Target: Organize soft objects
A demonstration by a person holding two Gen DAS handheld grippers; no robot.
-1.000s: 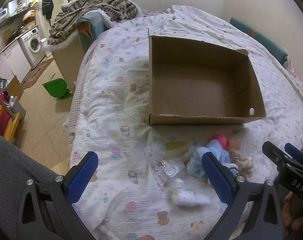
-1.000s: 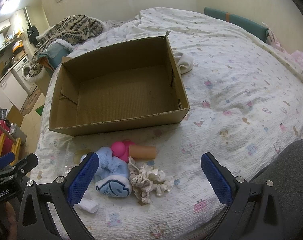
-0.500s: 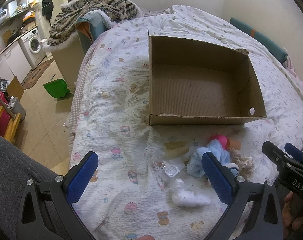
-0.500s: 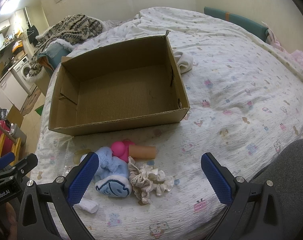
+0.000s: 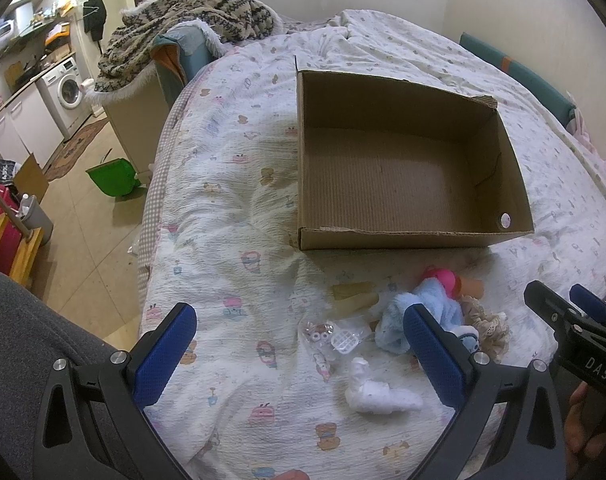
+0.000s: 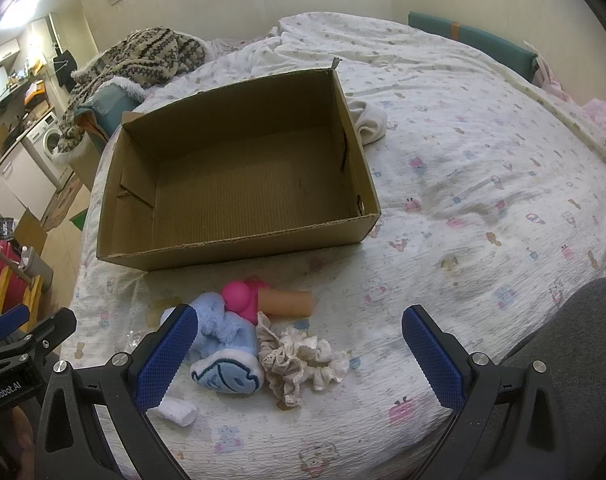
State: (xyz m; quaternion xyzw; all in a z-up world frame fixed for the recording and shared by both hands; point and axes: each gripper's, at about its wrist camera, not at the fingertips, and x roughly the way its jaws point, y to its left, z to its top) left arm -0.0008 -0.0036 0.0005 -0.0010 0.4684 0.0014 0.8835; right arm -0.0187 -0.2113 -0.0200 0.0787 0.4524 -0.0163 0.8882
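Note:
An empty cardboard box (image 5: 407, 236) (image 6: 231, 248) lies on the patterned bed. In front of it lies a pile: a blue plush cloth (image 6: 227, 344) (image 5: 435, 308), a pink soft toy (image 6: 243, 296) (image 5: 443, 278) with a tan tube (image 6: 289, 304), lace scrunchies (image 6: 303, 356) (image 5: 485, 328), a white sock (image 5: 379, 394) (image 6: 177, 410) and a clear packet (image 5: 335, 334). My left gripper (image 5: 299, 352) is open and empty above the bed's near edge, left of the pile. My right gripper (image 6: 299, 352) is open and empty, hovering just above the scrunchies.
A white cloth (image 6: 369, 122) lies right of the box. A patterned blanket (image 5: 183, 20) is heaped on a chair beyond the bed. Floor with a green bin (image 5: 113, 178) and a washing machine (image 5: 69, 90) is at left. A teal cushion (image 6: 471, 38) lines the far edge.

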